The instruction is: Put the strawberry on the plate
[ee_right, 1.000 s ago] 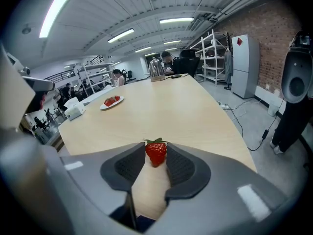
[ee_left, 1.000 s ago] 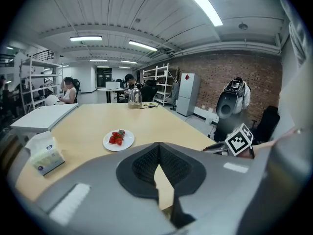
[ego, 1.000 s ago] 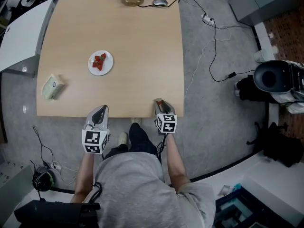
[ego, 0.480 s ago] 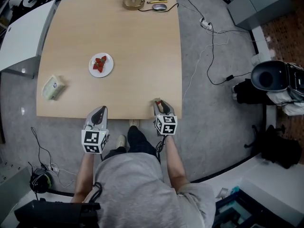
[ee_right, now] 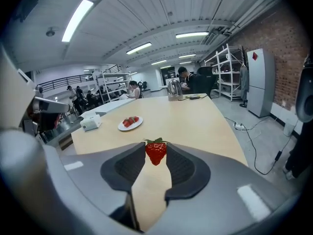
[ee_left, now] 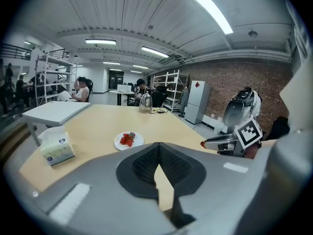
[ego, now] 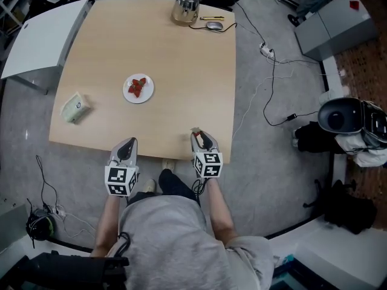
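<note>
A white plate [ego: 138, 89] with cut strawberries on it sits on the left middle of the wooden table [ego: 181, 71]. My right gripper [ego: 196, 132] hovers at the table's front edge, shut on a whole red strawberry [ee_right: 156, 152] with a green cap, pinched between its pads. From the right gripper view the plate [ee_right: 130, 123] lies ahead and to the left. My left gripper [ego: 129, 141] is over the front edge further left, shut and empty, its pads [ee_left: 146, 163] meeting at the tips. In the left gripper view the plate [ee_left: 129, 140] lies just ahead.
A tissue box [ego: 75, 107] lies left of the plate near the table's left edge. A metal kettle [ego: 184, 9], a mouse [ego: 213, 25] and a pen stand at the far edge. A white table [ego: 42, 38] adjoins on the left. Cables [ego: 269, 71] run over the floor on the right.
The head view has shifted, so the table sits lower and further right in the picture. Both grippers remain at the front edge, the right one still gripping the strawberry.
</note>
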Available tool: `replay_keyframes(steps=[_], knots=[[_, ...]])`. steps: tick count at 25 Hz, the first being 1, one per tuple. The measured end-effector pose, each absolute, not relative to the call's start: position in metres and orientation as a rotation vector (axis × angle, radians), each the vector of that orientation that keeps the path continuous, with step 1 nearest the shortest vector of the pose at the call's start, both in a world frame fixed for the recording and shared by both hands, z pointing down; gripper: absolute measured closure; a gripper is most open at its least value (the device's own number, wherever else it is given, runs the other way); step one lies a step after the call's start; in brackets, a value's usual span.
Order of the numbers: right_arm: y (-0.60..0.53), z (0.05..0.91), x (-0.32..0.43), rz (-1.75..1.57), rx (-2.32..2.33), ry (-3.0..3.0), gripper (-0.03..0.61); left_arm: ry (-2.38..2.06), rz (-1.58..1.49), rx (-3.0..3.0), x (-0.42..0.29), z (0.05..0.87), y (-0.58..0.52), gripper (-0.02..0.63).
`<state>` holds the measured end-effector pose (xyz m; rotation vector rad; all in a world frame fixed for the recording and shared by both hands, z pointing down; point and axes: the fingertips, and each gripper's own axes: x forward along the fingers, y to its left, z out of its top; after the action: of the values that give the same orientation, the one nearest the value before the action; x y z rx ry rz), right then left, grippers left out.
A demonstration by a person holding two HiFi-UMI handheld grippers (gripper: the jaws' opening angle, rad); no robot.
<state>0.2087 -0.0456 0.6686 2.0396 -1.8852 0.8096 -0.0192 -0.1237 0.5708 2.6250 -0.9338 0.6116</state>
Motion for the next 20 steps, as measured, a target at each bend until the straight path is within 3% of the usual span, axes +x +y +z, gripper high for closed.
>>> replay_keyframes(steps=[20], knots=[[-0.154, 0.612, 0.156, 0.579, 1.713, -2.244, 0.439, -1.311, 0.467, 2.460, -0.059, 0.560, -0.142, 0.594]])
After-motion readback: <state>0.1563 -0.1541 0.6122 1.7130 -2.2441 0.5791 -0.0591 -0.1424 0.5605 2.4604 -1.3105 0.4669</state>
